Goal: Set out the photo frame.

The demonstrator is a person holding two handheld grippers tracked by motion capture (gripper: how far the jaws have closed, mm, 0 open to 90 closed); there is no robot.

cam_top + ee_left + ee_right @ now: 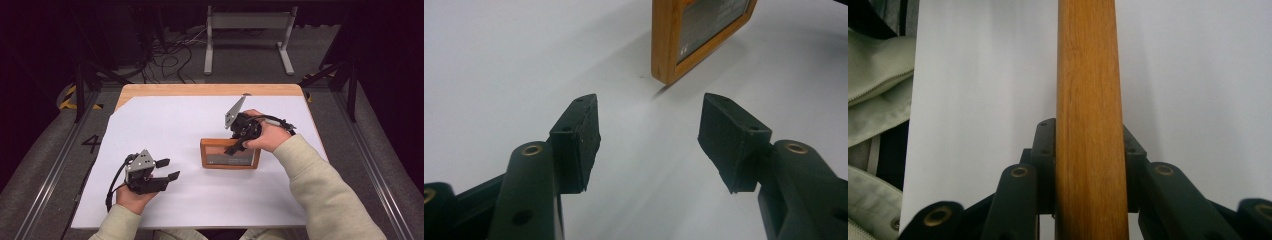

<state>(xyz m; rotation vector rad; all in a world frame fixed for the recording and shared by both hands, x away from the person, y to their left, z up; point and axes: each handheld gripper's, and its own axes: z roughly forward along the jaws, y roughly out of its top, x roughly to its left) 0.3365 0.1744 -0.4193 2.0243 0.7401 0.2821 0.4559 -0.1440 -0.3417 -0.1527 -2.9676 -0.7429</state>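
right now the right gripper [234, 148] is clamped on the wooden picture frame [230, 153], which sits a little right of centre in the high view, on the white sheet that covers the table [165, 90]. in the right gripper view the frame's wooden edge [1089, 120] runs straight up the middle of the picture, with a black pad pressed against each side of it, so the pinch looks firm. whether the frame is fully lifted or has one edge on the sheet, i can't tell; from above it seems to be at or just over the surface, its glass side facing up.

the left gripper [169, 169], at the lower left of the high view, has its jaws spread with nothing between them. in the left gripper view the pads point toward the frame's near corner [667, 75] at the top of the picture, apart from it.

as i judge it, the grasp is done and the frame is in hand; what is left is the carrying, turning or standing up of it, and any help from the left gripper has not yet begun.
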